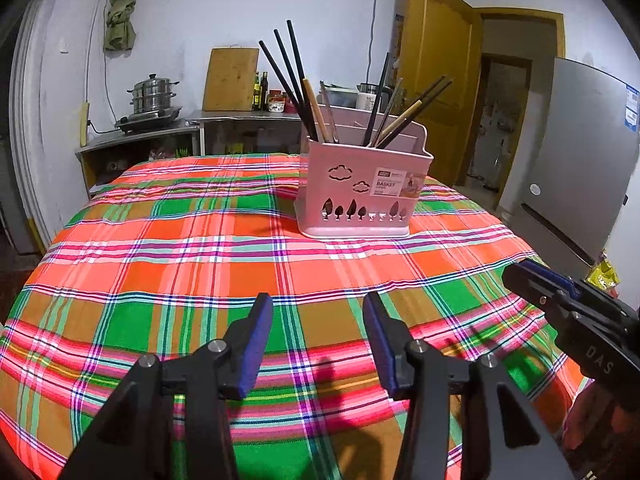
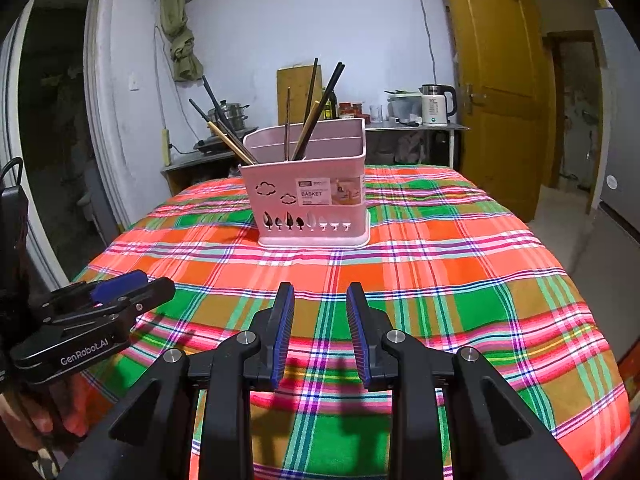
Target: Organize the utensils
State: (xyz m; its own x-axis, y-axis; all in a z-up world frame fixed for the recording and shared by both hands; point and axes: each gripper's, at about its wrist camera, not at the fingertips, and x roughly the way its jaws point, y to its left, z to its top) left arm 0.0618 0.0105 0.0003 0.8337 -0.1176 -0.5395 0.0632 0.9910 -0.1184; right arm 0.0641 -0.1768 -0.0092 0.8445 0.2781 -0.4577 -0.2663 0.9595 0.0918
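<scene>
Two tools, left tool (image 1: pixel 318 312) and right tool (image 2: pixel 320 300), hover empty, tilted down over the tablecloth (image 1: pixel 200 264), jaws parted.

Both cameras sit low over the near end of the tabletop (image 1: pixel 160 240) and look slightly down toward the pink basket (image 1: pixel 360 196). The left view sees it from the left, the right view from the right. Both share the basket and the back wall.

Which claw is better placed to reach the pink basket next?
Probably the right claw: the pink basket sits almost straight ahead of its open fingers. For the left claw, also empty, it lies off to the right.
</scene>
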